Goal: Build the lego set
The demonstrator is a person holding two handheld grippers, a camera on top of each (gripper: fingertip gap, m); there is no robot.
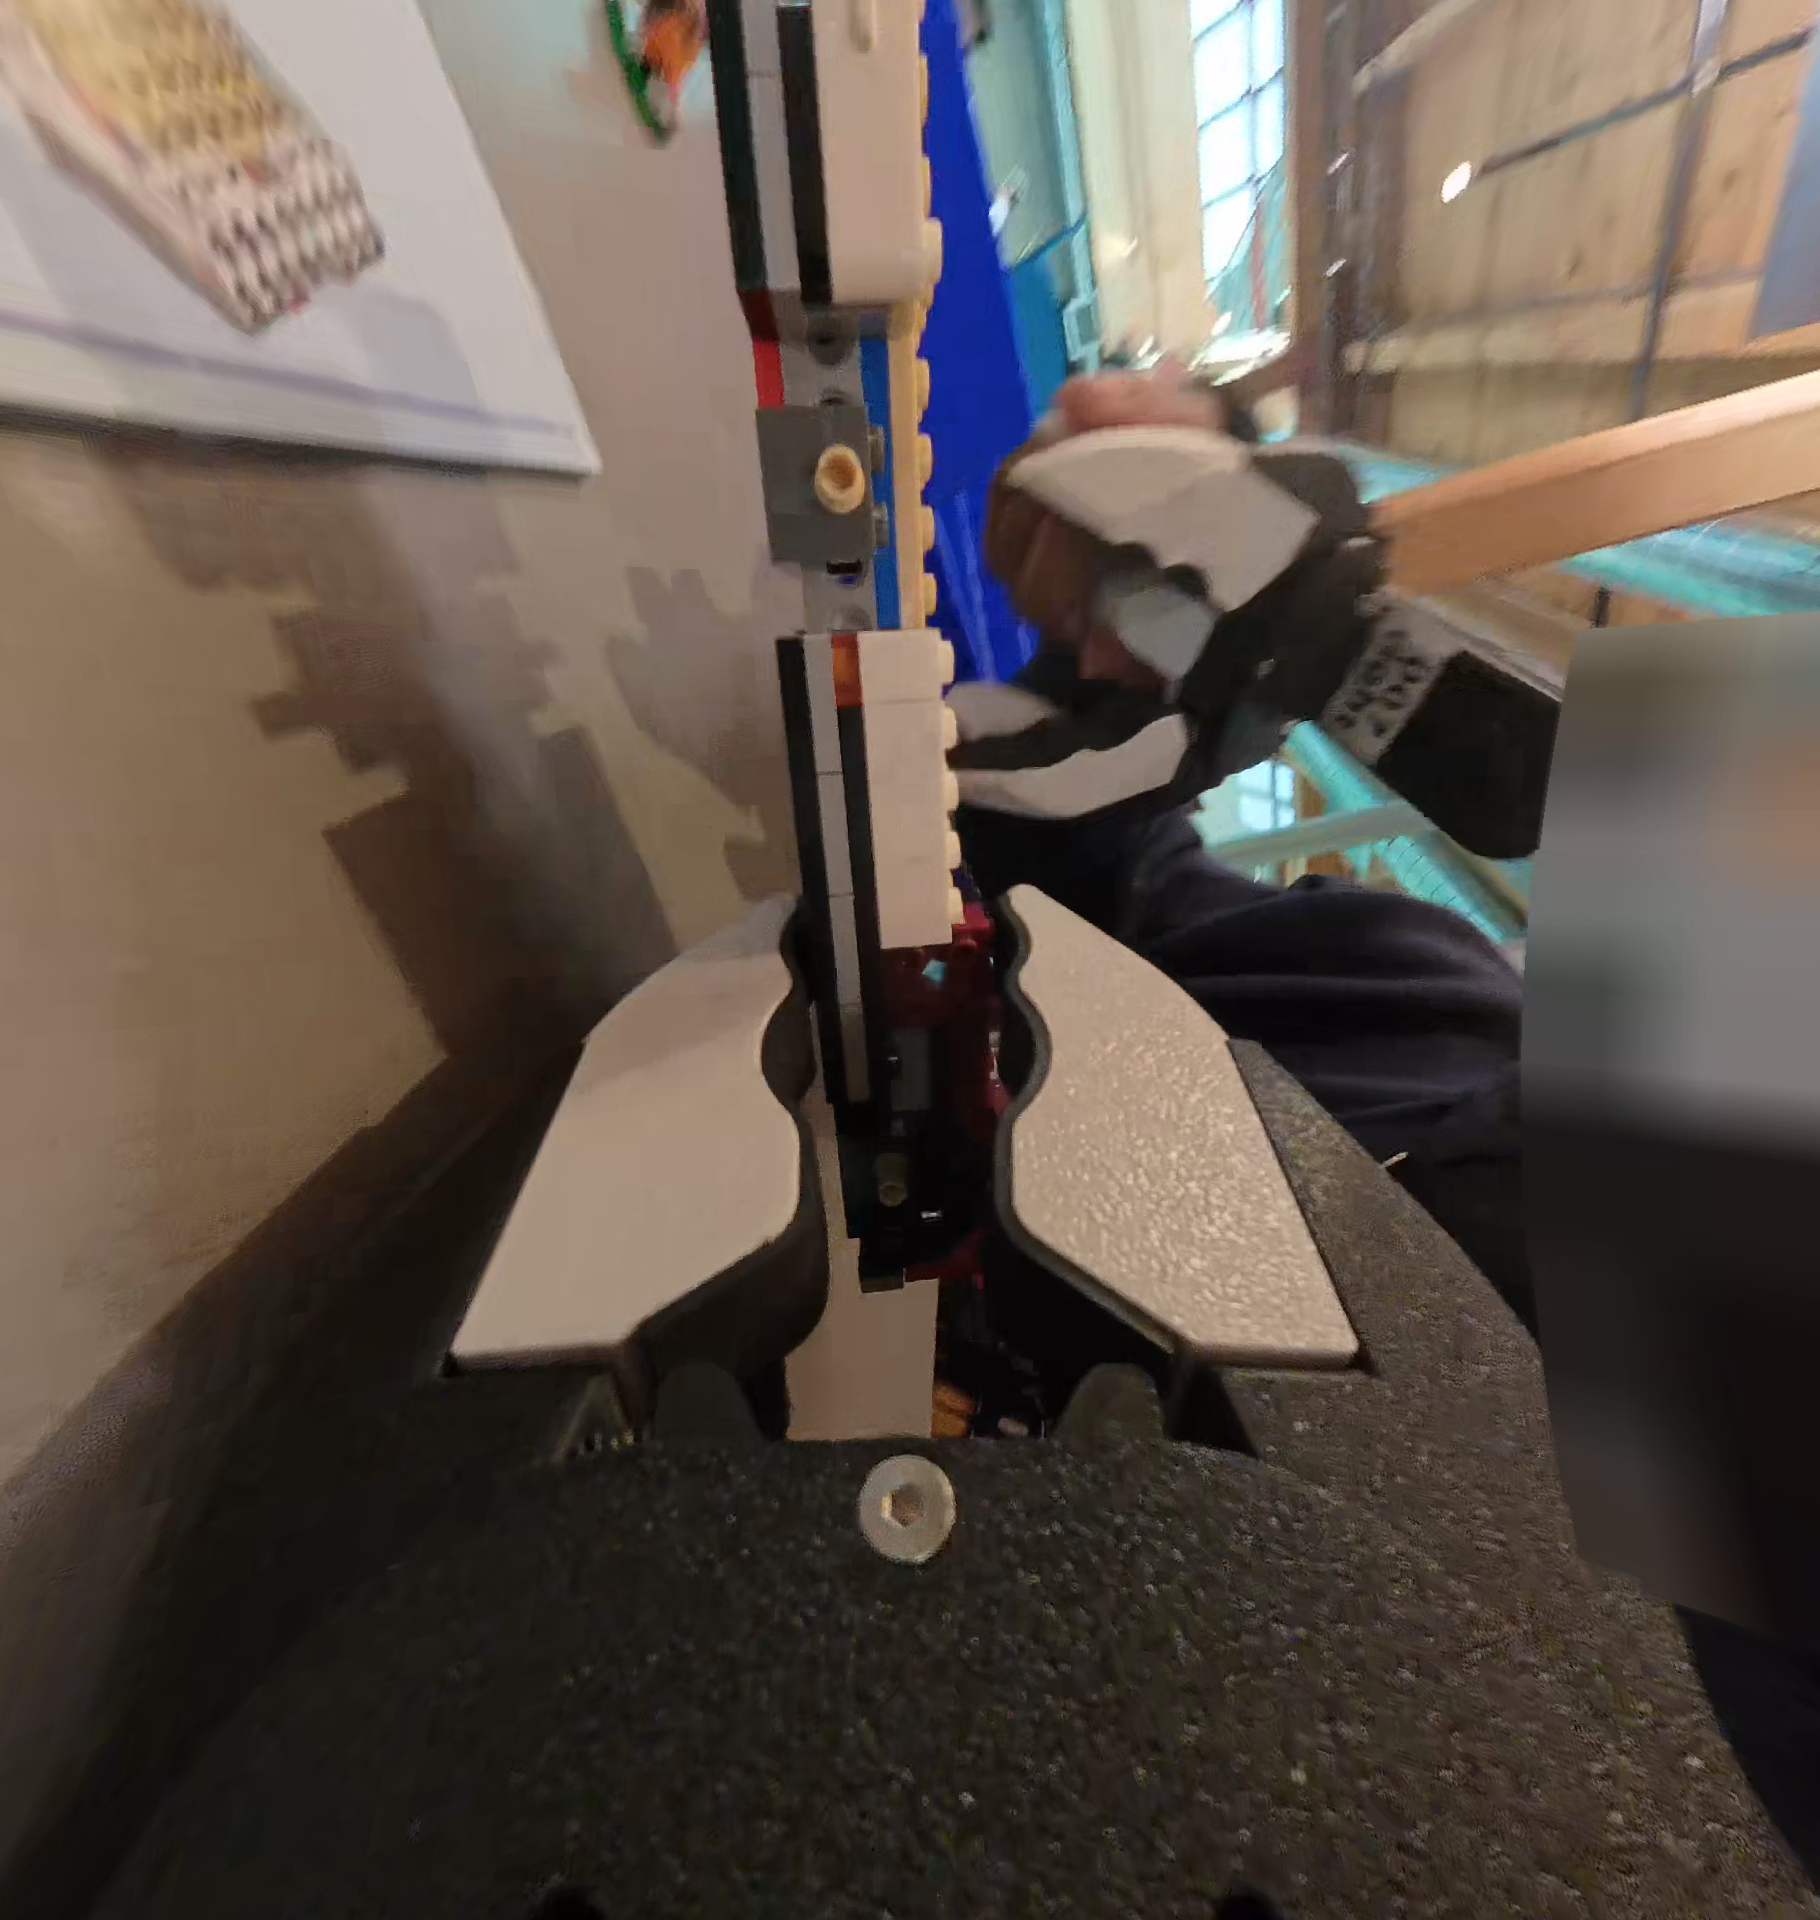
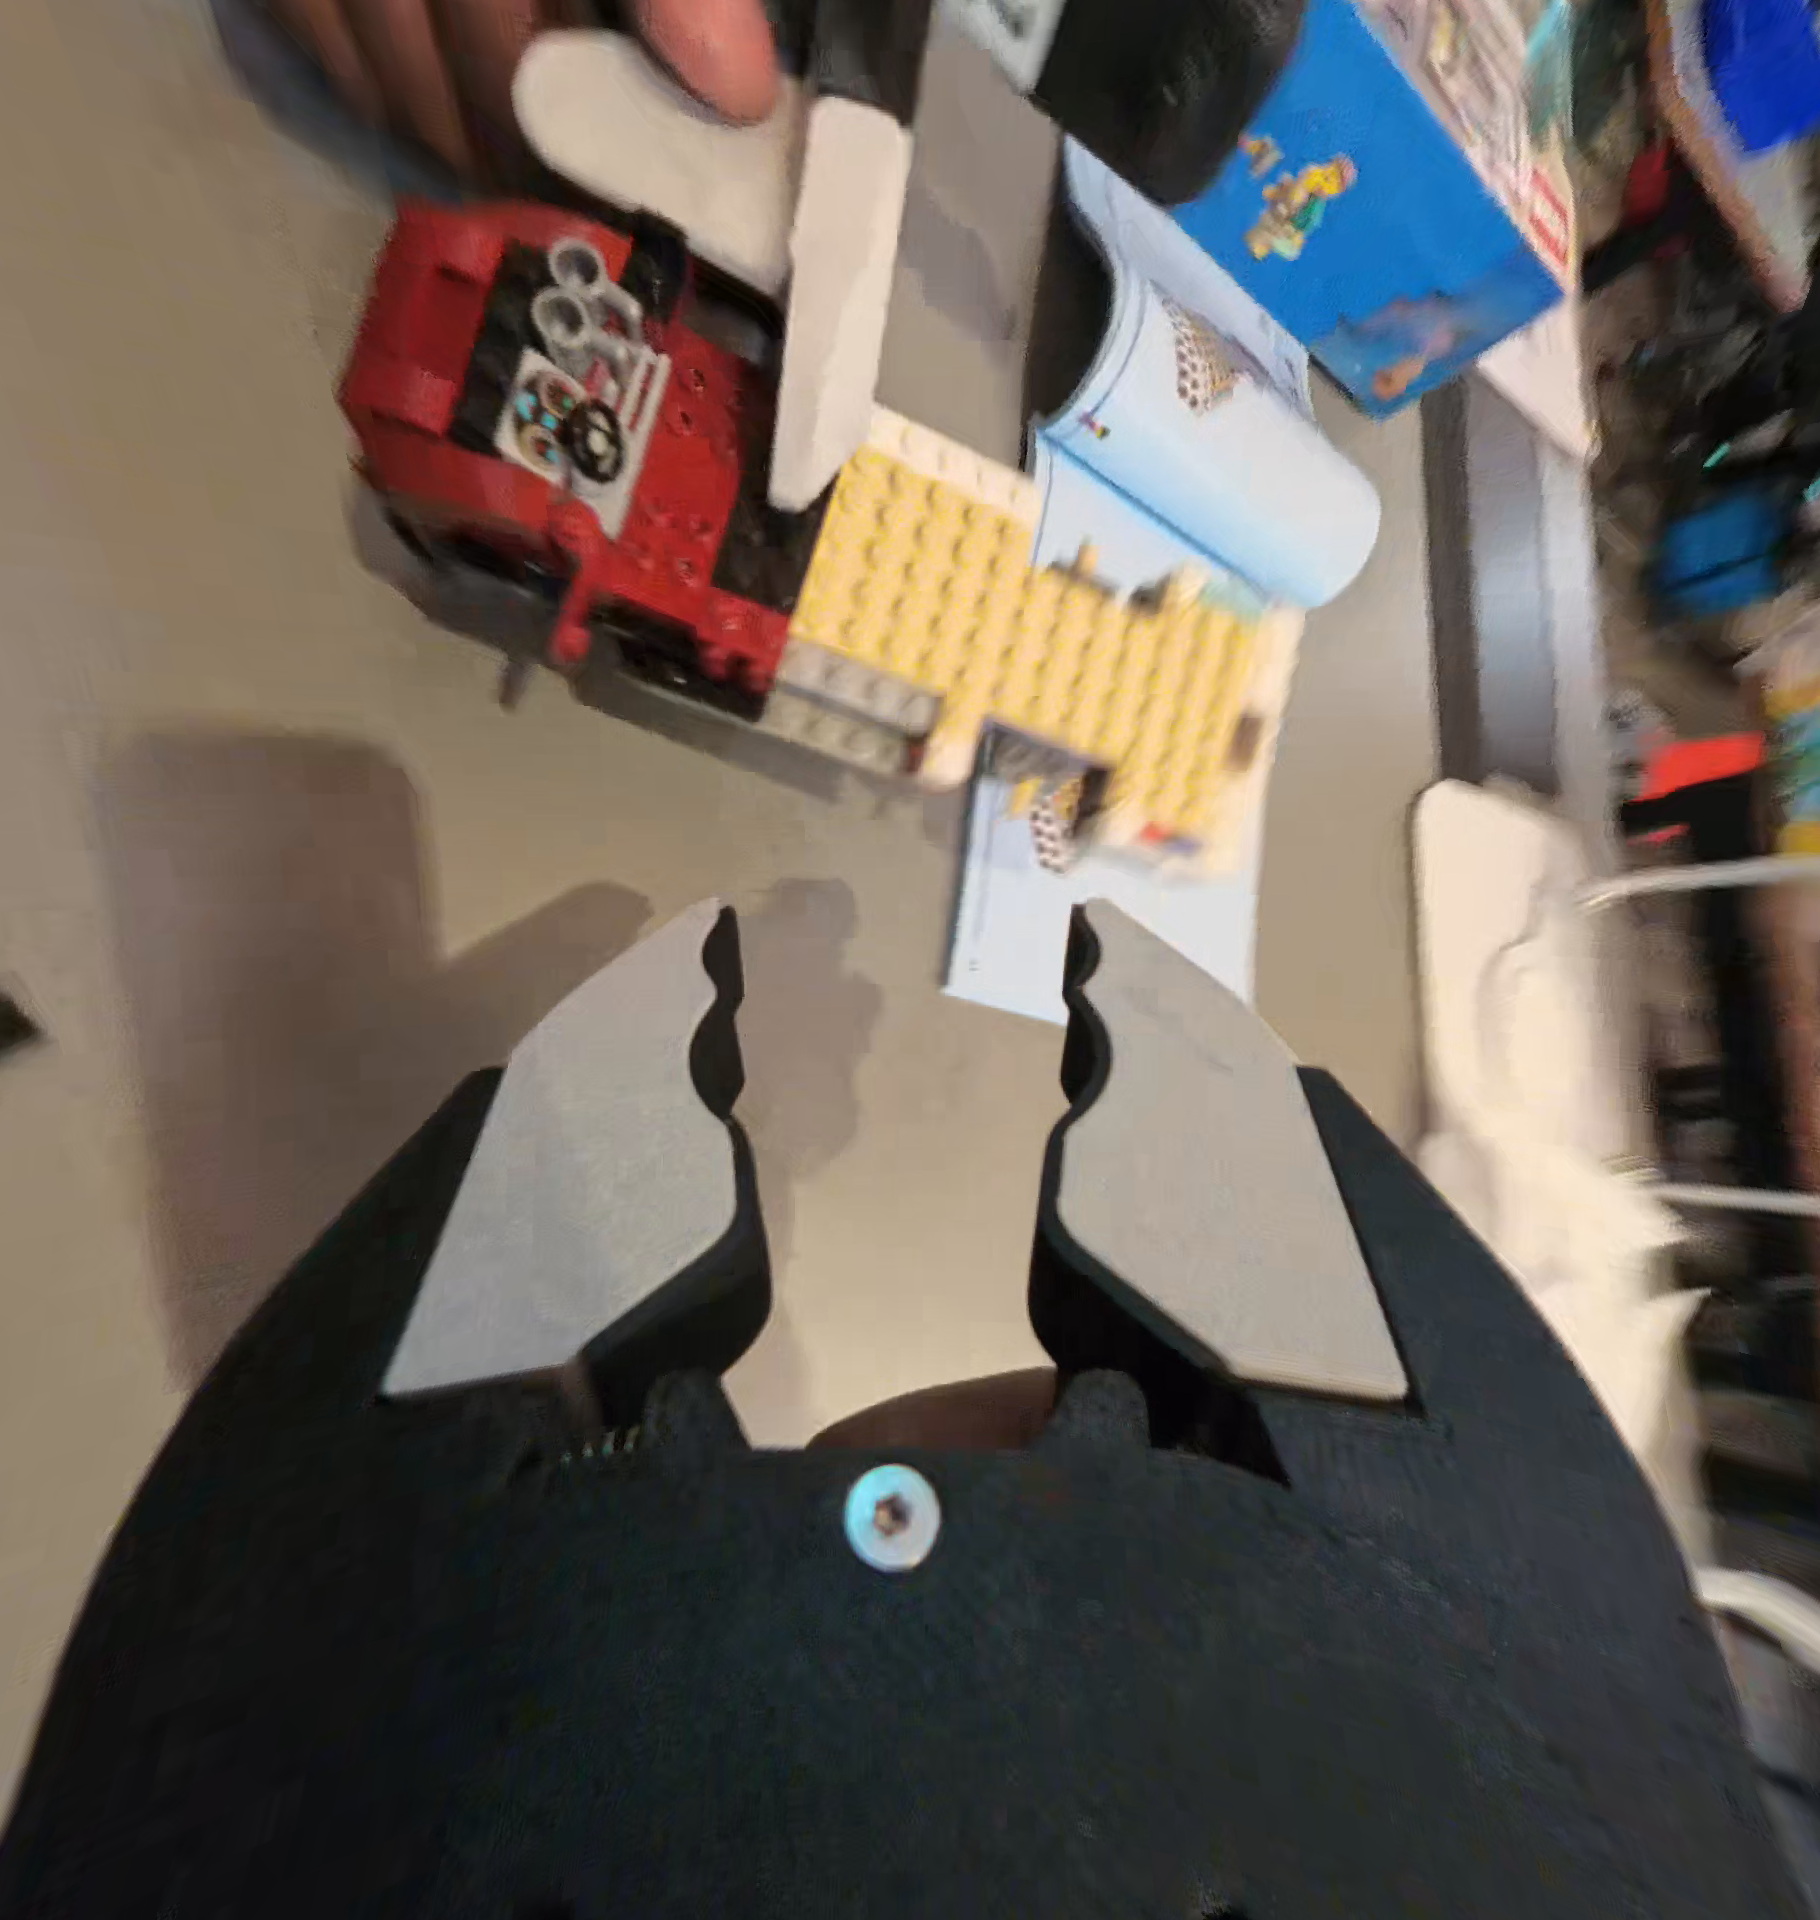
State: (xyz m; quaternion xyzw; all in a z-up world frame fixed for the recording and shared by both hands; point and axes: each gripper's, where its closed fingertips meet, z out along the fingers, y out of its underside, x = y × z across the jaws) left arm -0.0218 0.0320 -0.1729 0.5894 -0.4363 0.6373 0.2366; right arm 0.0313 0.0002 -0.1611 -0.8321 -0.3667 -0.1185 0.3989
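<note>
Between left gripper (image 1: 901,935) fingers: brick model (image 1: 864,790)

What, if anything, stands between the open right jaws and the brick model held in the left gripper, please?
Nothing visible: between the right gripper and the brick model held up by the left gripper lies only open space above the bare tabletop.

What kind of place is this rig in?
Probably a workshop or hobby room with a toy-brick building table: a brick-built truck held in the left gripper, an instruction booklet, a blue set box, wooden shelving behind.
</note>
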